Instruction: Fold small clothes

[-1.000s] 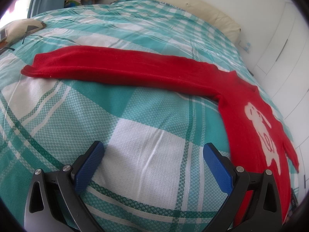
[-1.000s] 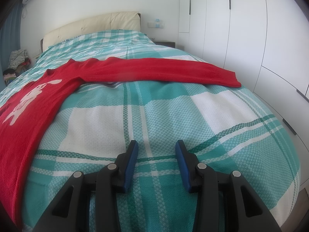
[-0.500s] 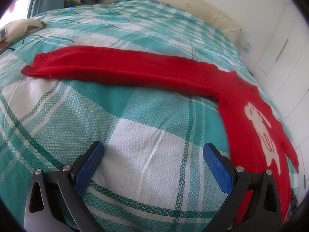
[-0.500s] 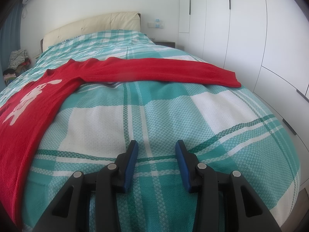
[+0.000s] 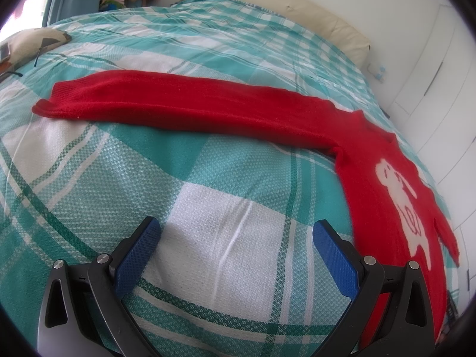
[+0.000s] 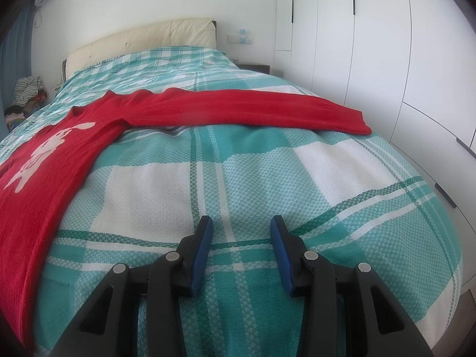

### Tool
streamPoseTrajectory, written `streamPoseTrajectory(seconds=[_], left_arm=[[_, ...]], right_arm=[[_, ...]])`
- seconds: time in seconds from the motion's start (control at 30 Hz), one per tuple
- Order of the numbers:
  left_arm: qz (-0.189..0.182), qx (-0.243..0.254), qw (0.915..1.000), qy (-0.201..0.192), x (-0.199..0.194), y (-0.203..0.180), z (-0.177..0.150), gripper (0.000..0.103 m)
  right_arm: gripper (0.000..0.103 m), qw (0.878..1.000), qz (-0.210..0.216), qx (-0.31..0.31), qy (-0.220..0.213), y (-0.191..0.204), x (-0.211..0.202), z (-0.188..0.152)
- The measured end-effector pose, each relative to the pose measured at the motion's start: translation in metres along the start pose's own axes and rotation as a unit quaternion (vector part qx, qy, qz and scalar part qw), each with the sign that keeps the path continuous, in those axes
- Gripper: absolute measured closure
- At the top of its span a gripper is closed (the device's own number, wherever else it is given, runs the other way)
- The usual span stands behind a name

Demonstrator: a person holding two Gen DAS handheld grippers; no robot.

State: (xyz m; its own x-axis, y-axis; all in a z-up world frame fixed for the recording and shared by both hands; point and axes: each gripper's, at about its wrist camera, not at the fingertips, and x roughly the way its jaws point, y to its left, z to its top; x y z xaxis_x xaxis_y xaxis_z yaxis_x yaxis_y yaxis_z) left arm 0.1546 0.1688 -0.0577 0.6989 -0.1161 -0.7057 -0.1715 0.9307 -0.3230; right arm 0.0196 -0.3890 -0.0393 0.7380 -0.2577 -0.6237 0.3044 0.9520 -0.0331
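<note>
Left gripper (image 5: 235, 235): jaws wide apart, nothing between them, just checked bedspread (image 5: 208, 196) underneath.
Right gripper (image 6: 241, 232): fingers partly apart, gripping nothing.
Red sweater (image 5: 366, 178): flat on the bed, body at 3 o'clock of the left gripper, one sleeve (image 5: 178, 104) stretched out toward 10 o'clock.
Headboard (image 6: 142, 37): way back at 12.
Wardrobe (image 6: 380, 44): around 2 o'clock in the right view.

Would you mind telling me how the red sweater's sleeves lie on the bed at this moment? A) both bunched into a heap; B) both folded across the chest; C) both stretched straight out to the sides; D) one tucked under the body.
C: the red sweater lies flat on the bed, with one sleeve stretched straight out in the left wrist view and the other sleeve likewise in the right wrist view.
</note>
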Motion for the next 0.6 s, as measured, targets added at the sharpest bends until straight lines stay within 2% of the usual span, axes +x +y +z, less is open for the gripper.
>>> streamPoseTrajectory(seconds=[0.13, 0.2, 0.23, 0.3, 0.37, 0.43, 0.53, 0.6], left_arm=[[-0.002, -0.002, 1.0, 0.0, -0.001, 0.0, 0.0, 0.001], [-0.002, -0.002, 1.0, 0.0, -0.001, 0.0, 0.0, 0.001], [-0.003, -0.002, 1.0, -0.001, -0.001, 0.0, 0.0, 0.001], [-0.006, -0.004, 1.0, -0.002, -0.001, 0.0, 0.0, 0.001], [-0.009, -0.007, 0.9999, -0.003, -0.002, 0.001, 0.0, 0.001], [-0.012, -0.009, 0.9999, -0.005, -0.003, 0.002, -0.001, 0.001], [-0.011, -0.009, 0.9999, -0.004, -0.002, 0.002, -0.001, 0.001], [-0.011, -0.009, 0.9999, -0.004, -0.002, 0.002, -0.001, 0.001]], right_arm=[[0.061, 0.999, 0.009, 0.006, 0.03, -0.004, -0.005, 0.012], [0.055, 0.994, 0.071, 0.081, 0.036, -0.027, -0.012, 0.03], [0.053, 0.985, 0.107, 0.13, 0.032, -0.045, -0.014, 0.042], [0.049, 0.963, 0.151, 0.22, 0.028, -0.085, -0.008, 0.064], [0.049, 0.933, 0.184, 0.308, 0.039, -0.126, 0.011, 0.075], [0.048, 0.908, 0.178, 0.375, 0.053, -0.157, 0.033, 0.072], [0.05, 0.884, 0.194, 0.421, 0.059, -0.18, 0.067, 0.068], [0.066, 0.873, 0.19, 0.447, 0.045, -0.191, 0.085, 0.068]])
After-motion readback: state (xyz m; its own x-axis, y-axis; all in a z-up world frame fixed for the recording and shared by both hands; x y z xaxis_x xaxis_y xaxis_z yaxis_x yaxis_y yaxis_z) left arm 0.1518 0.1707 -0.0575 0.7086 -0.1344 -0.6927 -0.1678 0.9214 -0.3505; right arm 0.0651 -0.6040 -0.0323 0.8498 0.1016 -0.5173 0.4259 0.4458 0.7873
